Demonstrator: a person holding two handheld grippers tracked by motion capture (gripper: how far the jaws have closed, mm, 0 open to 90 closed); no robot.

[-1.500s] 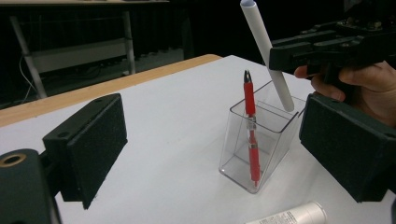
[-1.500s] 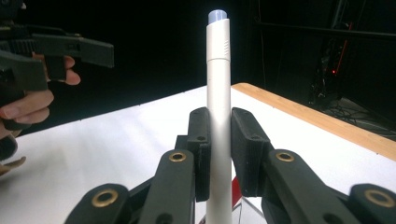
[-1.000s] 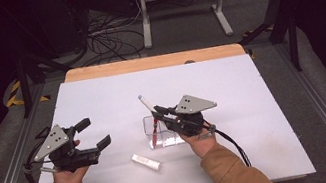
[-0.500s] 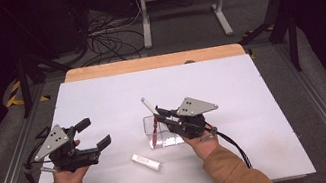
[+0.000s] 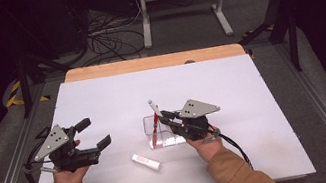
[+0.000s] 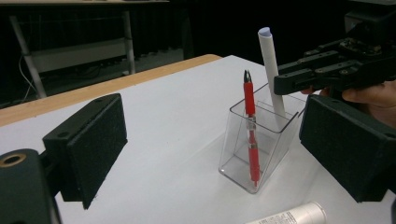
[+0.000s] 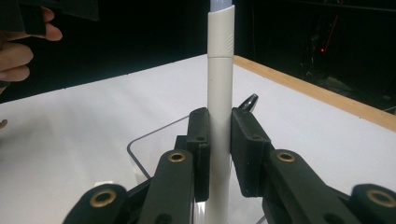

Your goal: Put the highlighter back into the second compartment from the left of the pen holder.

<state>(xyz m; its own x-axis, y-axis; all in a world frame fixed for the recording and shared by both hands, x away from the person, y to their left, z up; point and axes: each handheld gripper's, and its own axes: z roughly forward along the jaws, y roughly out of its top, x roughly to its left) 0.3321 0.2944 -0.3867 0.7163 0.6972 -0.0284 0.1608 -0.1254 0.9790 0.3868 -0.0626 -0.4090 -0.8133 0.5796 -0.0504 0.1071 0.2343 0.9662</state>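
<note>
A white pen (image 7: 219, 93) is gripped upright between the pads of the right claw (image 5: 166, 119), its lower end set inside a clear holder (image 5: 166, 136) near the middle of the white surface (image 5: 231, 84). In the right claw view the jaws are seen pressed against the pen's barrel from both sides, w/ the cap seam just above them; a dark pen tip pokes up beside the right pad. A red pen (image 6: 251, 135) already stands in the holder, leaning slightly, tip up, in the front compartment as seen from the left claw view; the white pen is seen in the compartment behind it.

The left claw (image 5: 93, 134) is held wide open, nothing between its jaws, well apart from the holder at the surface's left side. Its two black pads frame the holder in the left claw view, w/ the right claw and a hand (image 6: 373, 95) seen beyond.

A small white tube (image 5: 146, 162) lies flat on the surface near the holder's front-left corner, between the two claws. Dark print can be made out along its side in the left claw view, but it is too small and cut off to be read. No other brand or label is legible.

A wood strip (image 5: 153, 62) edges the surface's far side.
</note>
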